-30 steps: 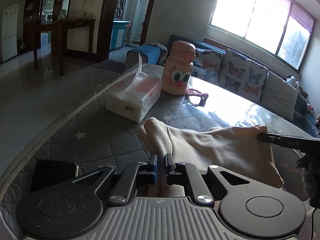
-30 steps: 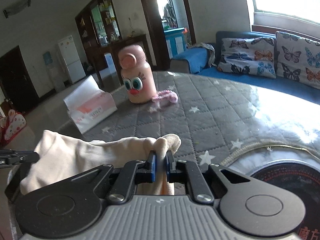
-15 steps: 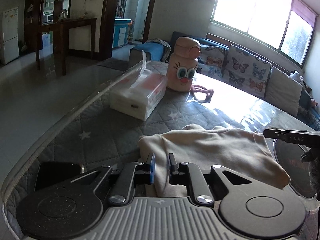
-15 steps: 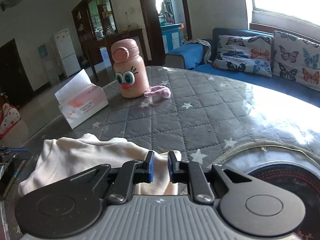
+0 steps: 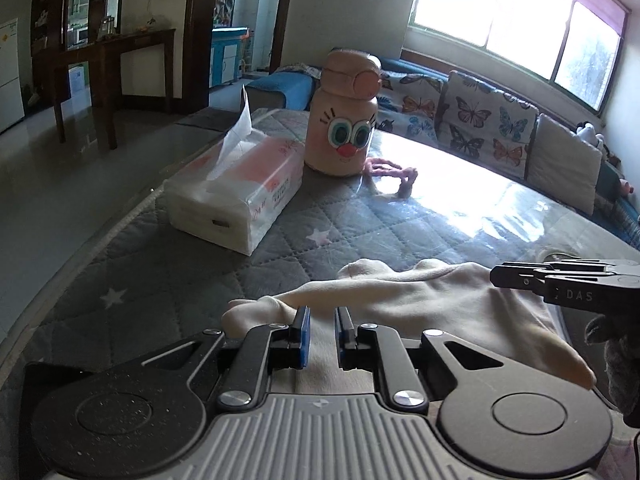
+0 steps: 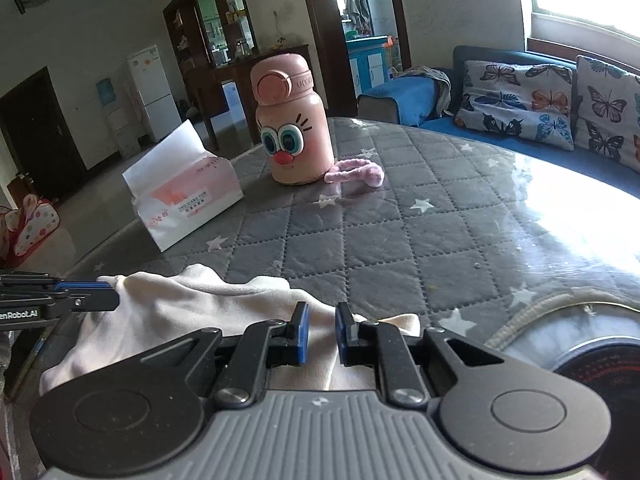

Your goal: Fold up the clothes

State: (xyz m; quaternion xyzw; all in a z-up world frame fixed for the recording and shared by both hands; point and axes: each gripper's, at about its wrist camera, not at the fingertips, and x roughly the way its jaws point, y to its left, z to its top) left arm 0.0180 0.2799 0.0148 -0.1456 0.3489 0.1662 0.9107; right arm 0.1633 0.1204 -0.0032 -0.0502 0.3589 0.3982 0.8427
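On the quilted grey table cover (image 5: 168,280), near edge:
Garment: cream top (image 5: 440,308), lying rumpled and flat at 6 o'clock of the table, spread sideways between the two grippers.
Left gripper (image 5: 322,334): parted, blue-padded fingers (image 5: 303,332) standing apart over the cloth's near edge, nothing pinched between them.
Right gripper (image 6: 322,334): likewise parted, poised over the other end of the cream top (image 6: 192,312); cloth showing in the gap, not clamped.
Cross-view: right gripper's black fingers (image 5: 560,280) entering at 3 o'clock in the left wrist view, above the cloth; whether touching, cannot tell.
Tissue pack (image 5: 236,196): at 11 o'clock, one sheet standing up from the slot, well apart from the garment.
Pink cartoon-face bottle (image 5: 344,112): upright at 12 o'clock, just beside the tissue pack.
Pink fuzzy strap (image 5: 392,172): lying at the bottle's base, at 1 o'clock.
Butterfly-print cushions (image 5: 488,124): on the sofa beyond the table, at 2 o'clock.
Dark round cooktop (image 6: 600,364): at 4 o'clock in the right wrist view, near the garment's end.
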